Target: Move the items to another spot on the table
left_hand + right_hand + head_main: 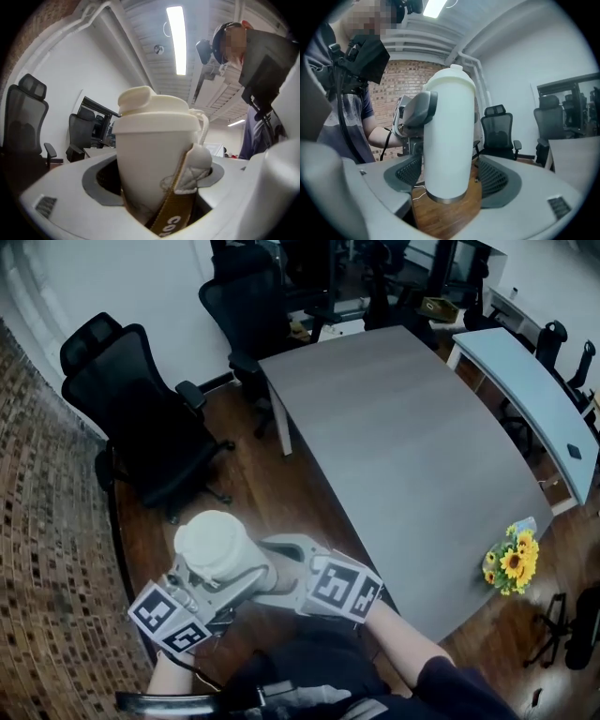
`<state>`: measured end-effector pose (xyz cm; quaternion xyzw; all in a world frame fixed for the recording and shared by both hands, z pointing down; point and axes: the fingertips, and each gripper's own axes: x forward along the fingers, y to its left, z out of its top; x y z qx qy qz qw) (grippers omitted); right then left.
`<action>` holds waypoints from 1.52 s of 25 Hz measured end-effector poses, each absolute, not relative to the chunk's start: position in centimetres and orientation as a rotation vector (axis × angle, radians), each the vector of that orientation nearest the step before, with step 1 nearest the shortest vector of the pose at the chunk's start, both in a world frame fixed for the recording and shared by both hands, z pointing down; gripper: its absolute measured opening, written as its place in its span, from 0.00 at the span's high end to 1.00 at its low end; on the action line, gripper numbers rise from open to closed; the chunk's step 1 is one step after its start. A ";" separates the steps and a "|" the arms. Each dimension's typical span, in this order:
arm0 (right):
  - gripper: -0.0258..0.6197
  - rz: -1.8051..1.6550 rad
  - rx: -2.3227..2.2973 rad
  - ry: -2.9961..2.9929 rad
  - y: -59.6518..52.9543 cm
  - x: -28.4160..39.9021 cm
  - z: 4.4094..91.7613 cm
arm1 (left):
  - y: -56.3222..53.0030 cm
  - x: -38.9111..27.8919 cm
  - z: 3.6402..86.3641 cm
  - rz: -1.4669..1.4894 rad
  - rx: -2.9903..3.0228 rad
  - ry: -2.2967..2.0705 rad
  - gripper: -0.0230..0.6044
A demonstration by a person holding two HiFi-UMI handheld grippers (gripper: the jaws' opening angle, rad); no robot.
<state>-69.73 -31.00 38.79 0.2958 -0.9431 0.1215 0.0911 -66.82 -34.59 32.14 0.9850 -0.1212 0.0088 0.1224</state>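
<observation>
A white tumbler (214, 546) with a cream lid hangs in the air over the wooden floor, short of the grey table (412, 446). My left gripper (204, 583) is shut on it from the near left. In the left gripper view the tumbler (154, 154) sits deep between the jaws, and a gold-brown strap (176, 206) runs down its side. My right gripper (270, 568) closes on the same tumbler (447, 140) from the right. Its steel base rim shows low between the pads, and the left gripper's grey jaw lies against its upper side. A bunch of yellow artificial flowers (511, 563) lies at the table's near right edge.
Two black office chairs (141, 418) (244, 296) stand left of and behind the table. A pale blue desk (525, 381) runs along the right. A brick wall (47, 549) curves round the left side. Wooden floor lies under the grippers.
</observation>
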 end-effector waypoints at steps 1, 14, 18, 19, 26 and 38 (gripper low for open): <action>0.39 0.381 0.899 -2.817 -32.0 -68.8 38.8 | -35.5 -65.8 32.2 0.054 2.877 -0.349 0.30; 0.39 0.390 1.060 -2.801 -38.9 -61.2 38.2 | -42.4 -56.8 31.7 0.086 2.892 -0.185 0.30; 0.39 0.414 1.131 -2.756 -40.6 -59.8 38.5 | -43.9 -55.2 31.8 0.074 2.902 -0.080 0.30; 0.39 0.416 1.151 -2.740 -41.4 -59.6 38.5 | -44.6 -55.1 31.8 0.067 2.901 -0.056 0.30; 0.39 0.458 1.301 -2.633 -47.8 -59.8 39.1 | -50.9 -55.1 32.1 0.027 2.869 0.110 0.30; 0.39 0.456 1.483 -2.482 -58.3 -61.7 38.7 | -61.0 -57.0 31.2 -0.027 2.870 0.271 0.30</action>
